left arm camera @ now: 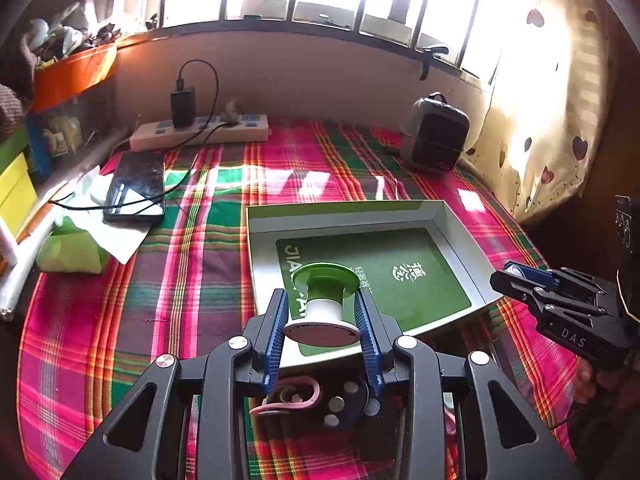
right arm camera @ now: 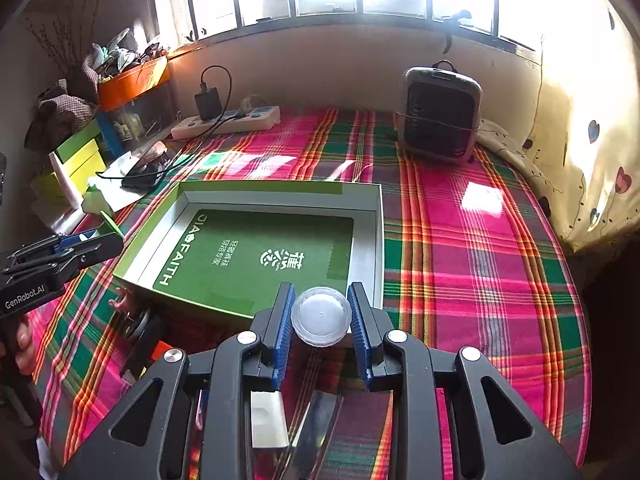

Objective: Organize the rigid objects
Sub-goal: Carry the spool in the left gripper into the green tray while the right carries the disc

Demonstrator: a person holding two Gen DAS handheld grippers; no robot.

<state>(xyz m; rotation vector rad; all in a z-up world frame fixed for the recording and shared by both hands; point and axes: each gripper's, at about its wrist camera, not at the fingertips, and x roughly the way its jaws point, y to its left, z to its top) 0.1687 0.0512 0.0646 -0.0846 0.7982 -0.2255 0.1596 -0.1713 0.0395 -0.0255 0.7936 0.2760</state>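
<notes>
The left claw holds a green and white spool tight between its blue pads, lying on its side. It hangs over the near edge of the open box, likely so the spool can go down inside. The right claw grips a small clear round lid or jar; I cannot tell which. It waits at the box's near right corner, probably for the same reason. The box sits on a bright plaid cloth and its green floor looks bare, so there is room for both things. More small things lie on the cloth under the claws.
</notes>
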